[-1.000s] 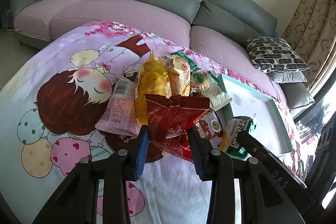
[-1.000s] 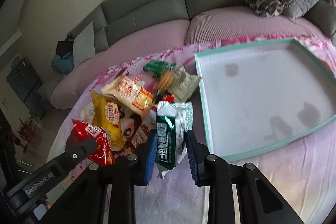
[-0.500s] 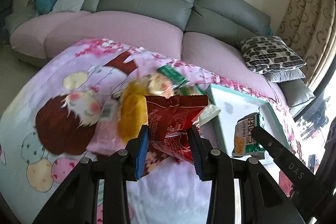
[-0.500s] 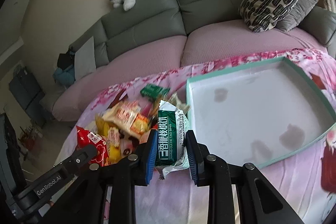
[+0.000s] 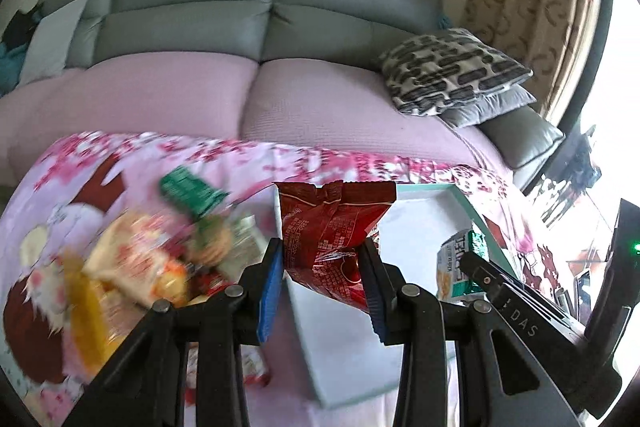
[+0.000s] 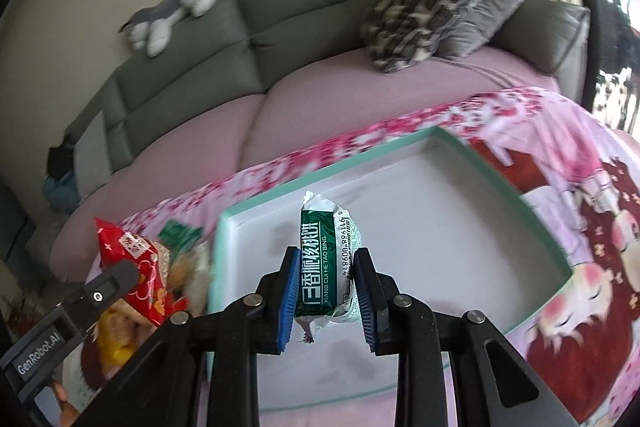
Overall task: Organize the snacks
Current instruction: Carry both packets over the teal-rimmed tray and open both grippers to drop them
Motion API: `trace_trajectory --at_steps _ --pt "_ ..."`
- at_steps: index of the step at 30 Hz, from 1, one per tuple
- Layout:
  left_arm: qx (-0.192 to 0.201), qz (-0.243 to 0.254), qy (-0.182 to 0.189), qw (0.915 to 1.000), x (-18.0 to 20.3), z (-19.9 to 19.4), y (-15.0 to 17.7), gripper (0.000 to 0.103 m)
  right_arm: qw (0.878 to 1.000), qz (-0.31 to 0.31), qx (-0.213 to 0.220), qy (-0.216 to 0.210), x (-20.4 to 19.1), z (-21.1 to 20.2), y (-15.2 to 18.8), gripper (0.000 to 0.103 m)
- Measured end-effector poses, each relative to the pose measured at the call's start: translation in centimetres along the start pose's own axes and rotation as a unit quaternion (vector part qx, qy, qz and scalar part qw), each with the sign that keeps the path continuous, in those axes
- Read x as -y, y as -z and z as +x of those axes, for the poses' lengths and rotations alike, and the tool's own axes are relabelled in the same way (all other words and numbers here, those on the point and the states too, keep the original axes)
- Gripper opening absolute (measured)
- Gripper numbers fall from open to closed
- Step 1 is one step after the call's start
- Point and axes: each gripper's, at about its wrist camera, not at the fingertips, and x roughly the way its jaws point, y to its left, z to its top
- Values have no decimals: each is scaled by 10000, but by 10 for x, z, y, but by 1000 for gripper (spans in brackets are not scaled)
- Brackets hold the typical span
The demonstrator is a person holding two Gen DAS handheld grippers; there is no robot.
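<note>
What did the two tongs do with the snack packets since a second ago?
Both tongs carried their packets away from the snack pile to over the teal-rimmed tray. The left tongs still pinch the red packet; the right tongs still pinch the green-and-white biscuit packet. Nothing was let go. The pile and tray stayed put on the cartoon blanket.

1. The green and white snack pack says "XIANG CUI HE TAO BING" in small letters, beside big white Chinese words.
2. The black arm of the left gripper says "GenRobot.AI".
3. The black arm of the right gripper says "DAS".
</note>
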Motion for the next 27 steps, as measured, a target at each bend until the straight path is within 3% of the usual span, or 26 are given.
trace_trajectory --at_steps 8,14,20,22,23,24,25,27 --pt "-190 167 -56 9997 24 55 -8 39 9990 192 -91 401 49 17 -9 29" --pt "-237 288 -253 9990 37 73 -6 42 9984 258 -1 512 66 14 -13 29" --pt "-375 414 -522 9971 44 66 0 77 9979 138 -108 631 67 8 -14 30" --pt "-426 438 -640 9961 45 64 1 80 9971 70 -223 722 66 10 -11 32" --pt "-469 451 -720 9953 44 62 3 81 9963 4 -346 787 64 12 -10 34" --pt "-509 453 -787 9946 43 61 4 83 9956 -50 -413 834 63 13 -8 44" --pt "-540 450 -857 9938 42 59 5 89 9949 -112 -461 894 62 14 -6 64" --pt "-564 415 -1054 9920 39 55 9 89 9940 -241 -426 977 58 11 -4 71"
